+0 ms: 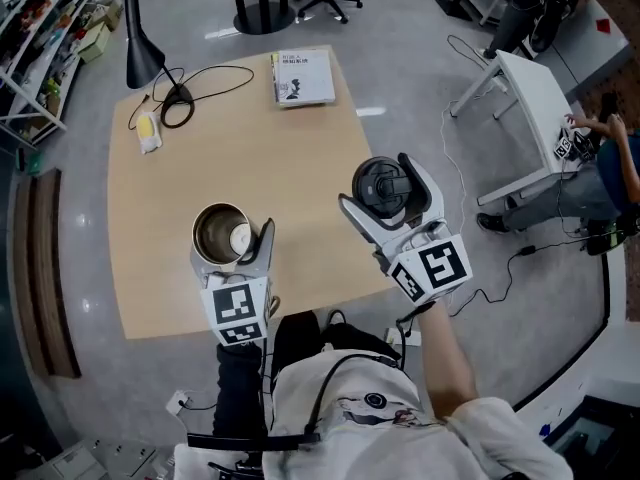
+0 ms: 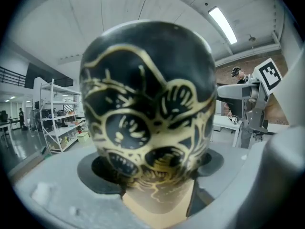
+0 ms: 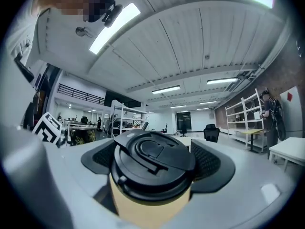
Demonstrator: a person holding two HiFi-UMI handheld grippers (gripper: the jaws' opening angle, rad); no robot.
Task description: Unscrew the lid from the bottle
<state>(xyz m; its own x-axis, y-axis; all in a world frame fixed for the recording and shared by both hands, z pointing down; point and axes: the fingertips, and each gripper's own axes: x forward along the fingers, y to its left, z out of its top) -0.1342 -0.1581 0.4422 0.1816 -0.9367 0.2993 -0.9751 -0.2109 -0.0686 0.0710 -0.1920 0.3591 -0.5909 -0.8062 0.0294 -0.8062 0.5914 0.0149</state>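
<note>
Bottle (image 1: 222,233): steel inside, black with gold drawing outside (image 2: 147,113); it stands over the near edge of the table (image 1: 220,148), mouth open and facing up
Lid (image 1: 380,184): black, round, with a flip tab on top (image 3: 152,159); already off the bottle, held by the table's near right corner
Left gripper (image 1: 232,250): jaws clamped on the bottle's body, one on each side; nothing else is between them
Right gripper (image 1: 384,196): jaws spread wide but pressed on the lid's rim on opposite sides
Key relation: the lid lies to the right of the bottle, well apart and not above the mouth; the bottle's long axis runs roughly upright, and the lid's top faces up too
Nearer hand: the left one has the bottle, the right one the lid; neither needs to reach
Contents: bare metal walls and a pale round patch at the bottom; whether that is liquid or a reflection cannot be told
Support: whether the bottle's base rests on the table or hangs just above it cannot be told
Stage, as a judgement: the unscrewing looks done, with the two parts fully separated
Elsewhere on the table: a book (image 1: 303,76) at the far edge and a black desk lamp (image 1: 142,53) at the far left corner, both well away
</note>
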